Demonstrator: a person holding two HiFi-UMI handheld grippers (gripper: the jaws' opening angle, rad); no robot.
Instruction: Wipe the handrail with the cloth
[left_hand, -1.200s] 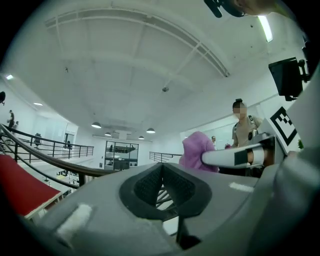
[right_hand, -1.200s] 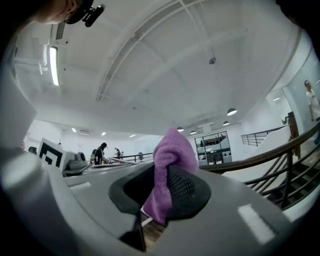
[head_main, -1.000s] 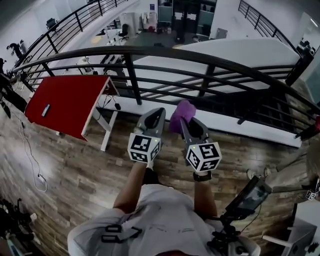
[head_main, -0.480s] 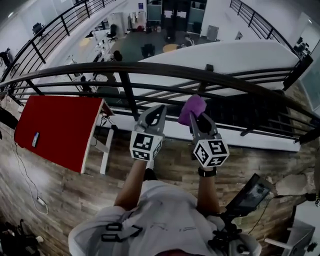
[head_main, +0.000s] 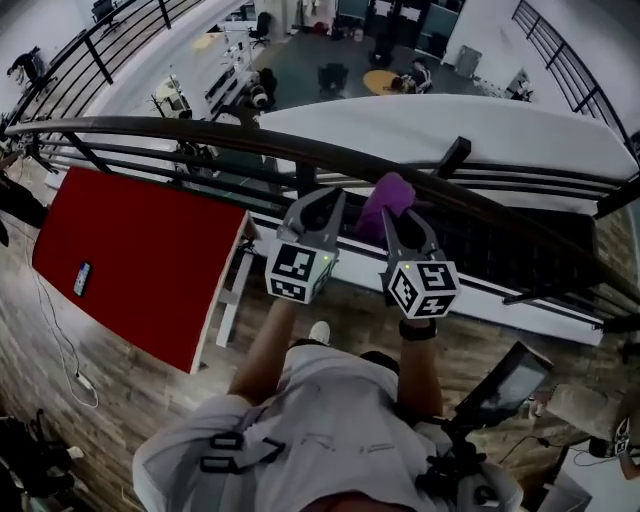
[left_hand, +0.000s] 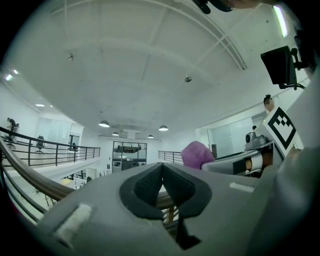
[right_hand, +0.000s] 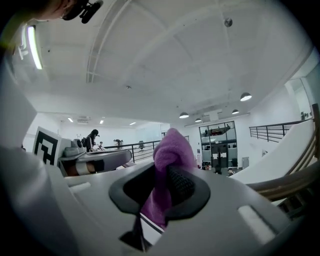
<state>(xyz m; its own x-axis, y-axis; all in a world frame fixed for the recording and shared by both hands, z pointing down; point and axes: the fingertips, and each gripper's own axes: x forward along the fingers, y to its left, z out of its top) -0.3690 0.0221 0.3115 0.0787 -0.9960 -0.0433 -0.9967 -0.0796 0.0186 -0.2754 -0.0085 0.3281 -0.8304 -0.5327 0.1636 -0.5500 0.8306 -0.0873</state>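
Note:
A dark curved handrail (head_main: 200, 131) runs across the head view on black posts, just ahead of both grippers. My right gripper (head_main: 393, 214) is shut on a purple cloth (head_main: 386, 203), whose bunched top lies against the rail line; I cannot tell whether it touches. In the right gripper view the cloth (right_hand: 168, 165) hangs between the pads and the rail (right_hand: 282, 186) passes at the right. My left gripper (head_main: 322, 203) is shut with nothing in it, beside the cloth, its tip at the rail. In the left gripper view the jaws (left_hand: 162, 184) meet, with the cloth (left_hand: 196, 154) to their right.
Beyond the rail is a drop to a lower floor with chairs and desks (head_main: 335, 75). A red table (head_main: 130, 250) stands at the left on the wooden floor (head_main: 120, 400). A white curved ledge (head_main: 450, 125) lies behind the rail. A screen device (head_main: 505, 385) sits at lower right.
Both grippers have moved forward and up to the handrail, which now sits much closer in the head view. The cloth has gone from below the rail to level with it.

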